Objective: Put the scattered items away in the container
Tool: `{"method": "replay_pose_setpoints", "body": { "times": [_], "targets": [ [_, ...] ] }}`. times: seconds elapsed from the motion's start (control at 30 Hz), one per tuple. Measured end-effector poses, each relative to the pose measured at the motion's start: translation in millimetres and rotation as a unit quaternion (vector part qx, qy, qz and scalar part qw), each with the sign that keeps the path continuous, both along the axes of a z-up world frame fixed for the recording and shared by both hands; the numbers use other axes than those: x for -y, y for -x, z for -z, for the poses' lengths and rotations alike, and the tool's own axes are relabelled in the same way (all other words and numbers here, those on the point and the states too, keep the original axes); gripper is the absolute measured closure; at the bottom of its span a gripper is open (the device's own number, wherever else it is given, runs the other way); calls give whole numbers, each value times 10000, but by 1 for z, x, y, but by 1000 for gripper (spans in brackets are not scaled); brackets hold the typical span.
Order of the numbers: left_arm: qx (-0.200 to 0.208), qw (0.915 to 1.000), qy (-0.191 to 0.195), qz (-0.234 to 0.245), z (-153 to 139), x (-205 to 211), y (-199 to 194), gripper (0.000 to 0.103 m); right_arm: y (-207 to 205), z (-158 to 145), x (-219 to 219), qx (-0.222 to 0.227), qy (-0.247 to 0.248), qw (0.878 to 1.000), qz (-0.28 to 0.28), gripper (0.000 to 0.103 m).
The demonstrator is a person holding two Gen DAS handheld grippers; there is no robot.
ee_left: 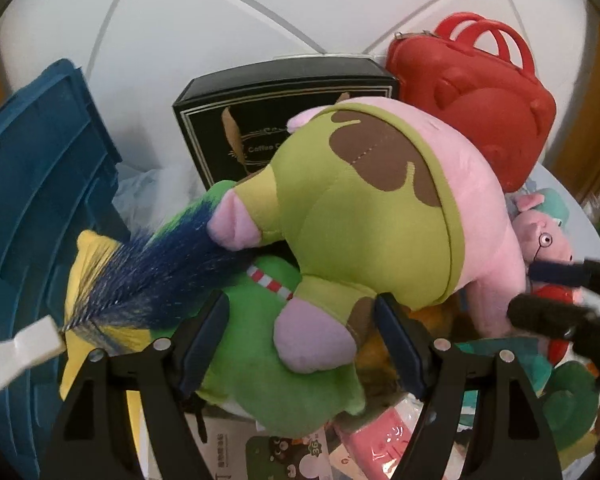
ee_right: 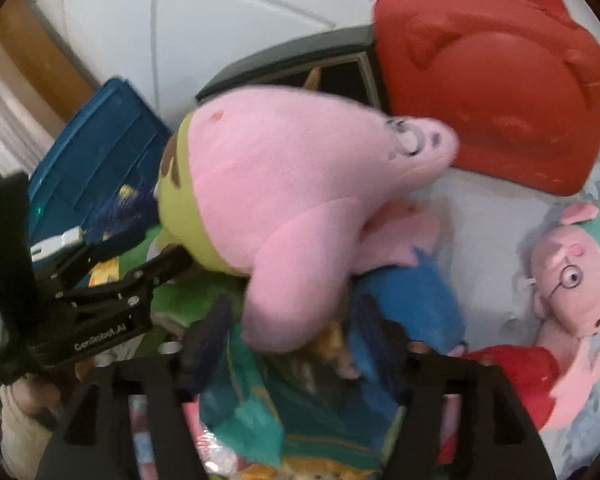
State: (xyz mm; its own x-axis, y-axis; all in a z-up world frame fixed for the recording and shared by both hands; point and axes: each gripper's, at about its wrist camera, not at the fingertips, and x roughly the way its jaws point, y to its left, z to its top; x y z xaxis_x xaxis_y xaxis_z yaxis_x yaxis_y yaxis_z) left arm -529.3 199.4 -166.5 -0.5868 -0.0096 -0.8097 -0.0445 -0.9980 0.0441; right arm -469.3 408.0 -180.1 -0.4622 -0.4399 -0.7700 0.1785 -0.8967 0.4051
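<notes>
A big pink pig plush in a green outfit lies on top of a pile of toys, just right of the blue crate. My left gripper stands wide, with the plush's pink foot between its fingers. The right pad touches the leg's brown hem, while the left pad sits apart from the foot, against a green plush. In the right wrist view the same pig fills the middle. My right gripper is open over teal and blue items, its fingers blurred and gripping nothing.
A black coffee box and a red bag-shaped case stand behind the pile. A small pig plush with glasses lies at the right. A blue and yellow feathery toy rests by the crate. Packets lie underneath.
</notes>
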Motion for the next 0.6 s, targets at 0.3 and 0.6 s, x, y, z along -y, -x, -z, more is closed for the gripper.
{"method": "replay_pose_setpoints", "body": {
  "times": [0.3,0.6],
  "targets": [
    [50,9972,628,400,14,-29,6,19,25,26,21,276,-111,9990,-346,59],
    [7,9996,264,48,16,-6,26,56,21,1,-38,-165,549,9982,-159,21]
  ]
}}
